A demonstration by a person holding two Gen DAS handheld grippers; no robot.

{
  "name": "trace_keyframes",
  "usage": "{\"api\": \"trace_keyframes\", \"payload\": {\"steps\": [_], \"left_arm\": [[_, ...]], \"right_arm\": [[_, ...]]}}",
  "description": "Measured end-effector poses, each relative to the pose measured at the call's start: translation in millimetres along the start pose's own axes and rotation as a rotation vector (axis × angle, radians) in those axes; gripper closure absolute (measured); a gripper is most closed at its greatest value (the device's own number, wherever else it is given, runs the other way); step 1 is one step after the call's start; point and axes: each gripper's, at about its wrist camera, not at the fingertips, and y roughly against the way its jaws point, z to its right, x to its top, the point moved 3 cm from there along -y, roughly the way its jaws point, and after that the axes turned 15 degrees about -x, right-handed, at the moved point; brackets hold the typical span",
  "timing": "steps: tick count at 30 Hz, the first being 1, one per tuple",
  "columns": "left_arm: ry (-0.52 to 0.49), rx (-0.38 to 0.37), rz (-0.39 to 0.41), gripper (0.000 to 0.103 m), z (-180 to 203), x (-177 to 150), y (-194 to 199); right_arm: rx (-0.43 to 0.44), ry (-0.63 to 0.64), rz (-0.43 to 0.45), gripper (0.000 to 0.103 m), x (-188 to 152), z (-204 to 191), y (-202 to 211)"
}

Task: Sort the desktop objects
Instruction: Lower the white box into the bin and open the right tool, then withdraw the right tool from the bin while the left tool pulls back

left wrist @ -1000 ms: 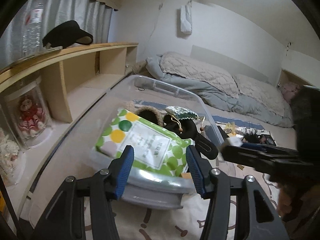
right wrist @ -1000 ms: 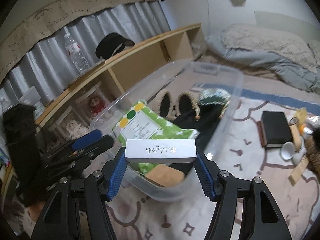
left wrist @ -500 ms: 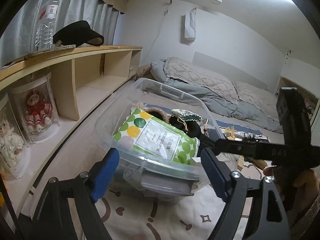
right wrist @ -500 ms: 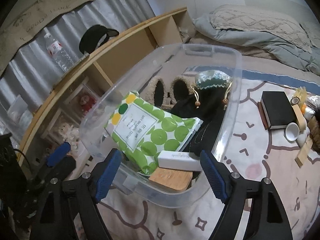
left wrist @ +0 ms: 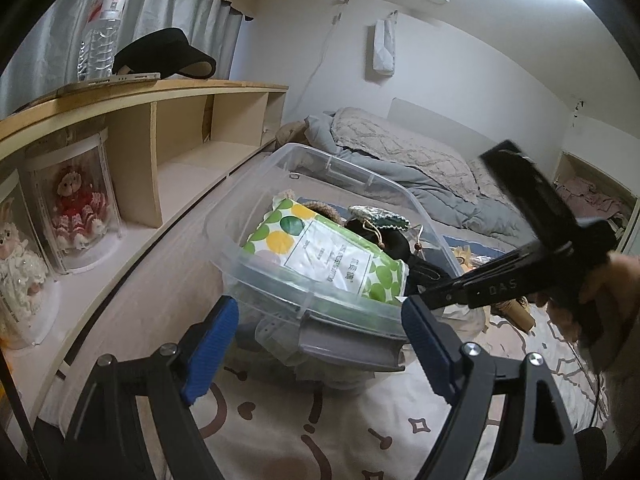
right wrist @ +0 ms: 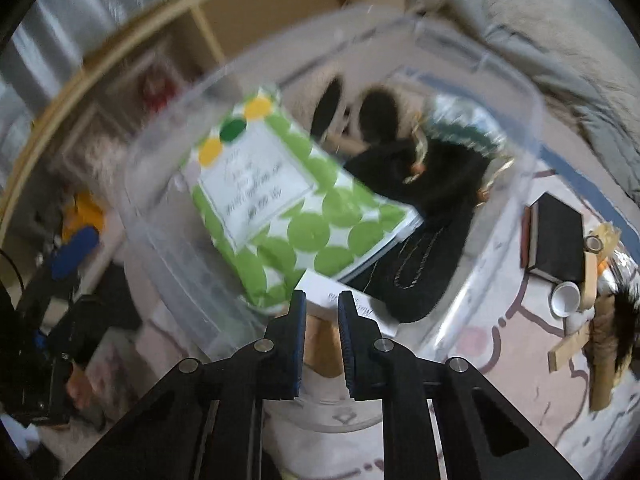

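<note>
The right tool (right wrist: 322, 322) hangs over the near rim of the clear bin (right wrist: 534, 128), its blue-padded fingers drawn to a narrow gap with nothing between them; just past the tips a white box (right wrist: 340, 300) lies inside the bin, against the near edge of the green-dotted packet (right wrist: 288, 216); farther in sit dark cloth with a thin chain (right wrist: 416, 256) and a green pouch (right wrist: 464, 128); the view is blurred; to the right of the bin, on the patterned cloth, lie a black book (right wrist: 558, 236) and a small white cup (right wrist: 566, 298).

The left tool (left wrist: 316, 340) stands wide and empty, just short of the bin's grey handle (left wrist: 348, 346); the packet (left wrist: 324, 252) fills the bin's near half; on the left a wooden shelf (left wrist: 160, 92) carries a water bottle (left wrist: 102, 24) and a black visor (left wrist: 164, 54), with a doll (left wrist: 74, 208) in a case below; a bed (left wrist: 400, 152) lies beyond.
</note>
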Motion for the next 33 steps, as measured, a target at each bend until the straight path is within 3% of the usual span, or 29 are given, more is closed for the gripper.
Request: {"api": "trace_keyframes", "payload": {"steps": [7, 11, 16, 33], "left_arm": [[0.0, 0.006, -0.015, 0.019, -5, -2, -4], [0.014, 0.005, -0.013, 0.019, -8, -2, -5], [0.032, 0.001, -0.011, 0.019, -8, -4, -4], [0.038, 0.076, -0.024, 0.019, 14, -6, 30]], "right_arm": [[-0.011, 0.079, -0.151, 0.086, 10, -6, -20], [-0.049, 0.11, -0.186, 0.086, 10, -13, -34], [0.0, 0.065, -0.183, 0.086, 4, -9, -35], [0.14, -0.157, 0.171, 0.086, -30, 25, 68]]}}
